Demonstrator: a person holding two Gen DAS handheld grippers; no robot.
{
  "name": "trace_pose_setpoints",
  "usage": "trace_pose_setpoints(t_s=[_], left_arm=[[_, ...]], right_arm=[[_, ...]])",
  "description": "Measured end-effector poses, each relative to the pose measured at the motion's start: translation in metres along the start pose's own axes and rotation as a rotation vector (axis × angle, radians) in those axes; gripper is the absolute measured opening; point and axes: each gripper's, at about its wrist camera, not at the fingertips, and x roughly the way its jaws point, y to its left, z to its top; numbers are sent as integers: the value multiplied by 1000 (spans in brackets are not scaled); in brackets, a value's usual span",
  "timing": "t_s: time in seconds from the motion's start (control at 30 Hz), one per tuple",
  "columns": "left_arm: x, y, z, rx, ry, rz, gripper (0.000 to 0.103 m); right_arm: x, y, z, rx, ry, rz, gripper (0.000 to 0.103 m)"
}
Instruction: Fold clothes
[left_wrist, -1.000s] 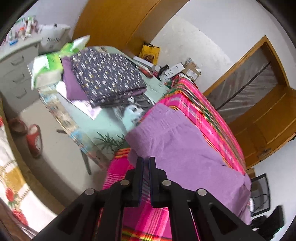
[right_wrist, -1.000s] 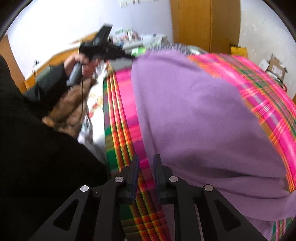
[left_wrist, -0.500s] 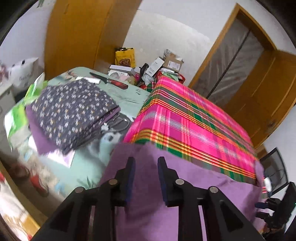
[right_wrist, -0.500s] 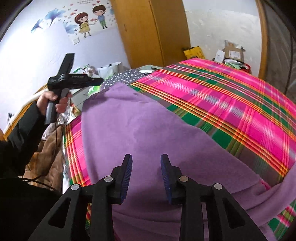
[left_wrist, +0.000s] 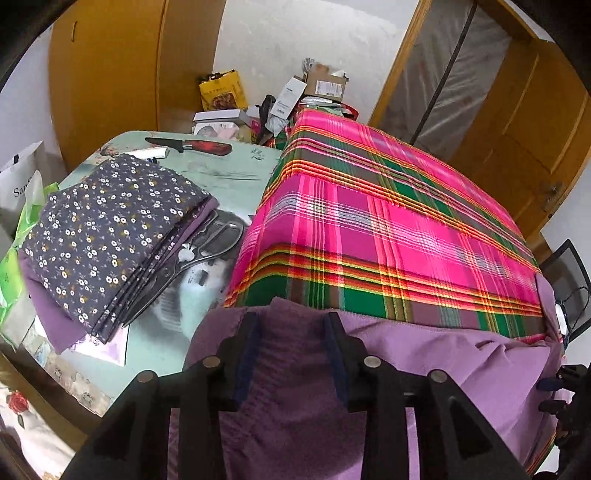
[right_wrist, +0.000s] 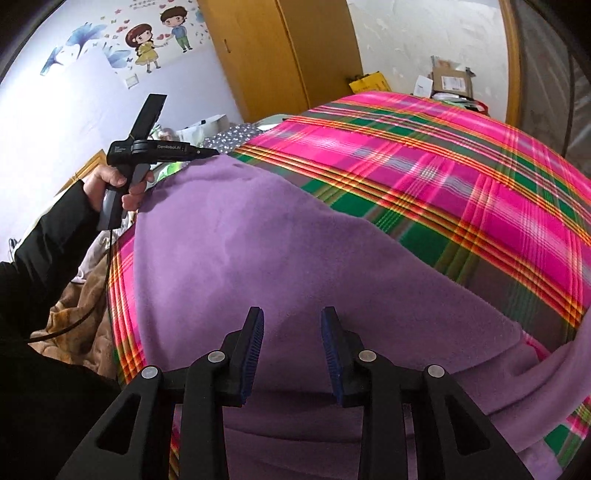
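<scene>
A: Where is the garment (right_wrist: 258, 258) found?

B: It is spread on the plaid cloth (left_wrist: 388, 229), along the near edge. Its long axis is judged to run from one gripper to the other, with each end lying under one of them.

A: How are the jaws set?

B: The left gripper (left_wrist: 291, 332) is being opened, and a ribbed band of the garment is seen between its jaws, unpressed. The right gripper (right_wrist: 291, 328) is parted and nothing is clamped; only fleece is seen below it.

A: Which is nearer the edge to be taken?

B: The left, it is judged: the far edge is met right at its tips, while the right hangs over the middle of the panel.

A: And the material?

B: A soft, matte purple fleece, thick, rounded at its folds. A folded floral stack (left_wrist: 107, 236) and steel scissors (left_wrist: 199, 254) are left on the desk (left_wrist: 229, 177) beside the bed.
</scene>
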Motion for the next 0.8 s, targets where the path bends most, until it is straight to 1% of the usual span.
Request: trace_pose_setpoints(t_s=[0.1, 0.17, 0.27, 0.37, 0.53, 0.67, 0.8], left_arm=[[-2, 0, -1, 2, -14, 4, 26], [-3, 1, -1, -5, -24, 2, 23], [-6, 10, 0, -53, -49, -12, 19], [-2, 26, 1, -134, -49, -60, 19], [8, 31, 5, -189, -36, -79, 23], [5, 40, 5, -258, -26, -133, 25], [-15, 40, 2, -268, -84, -162, 27]], right_arm=[[1, -1, -2, 4, 4, 0, 33], [1, -2, -2, 11, 2, 1, 33], [1, -5, -3, 20, 1, -2, 33], [2, -7, -6, 23, 11, -13, 33], [0, -6, -11, 16, 12, -18, 33], [-7, -3, -18, -11, 39, -28, 33], [-15, -1, -25, -22, 50, -34, 33]])
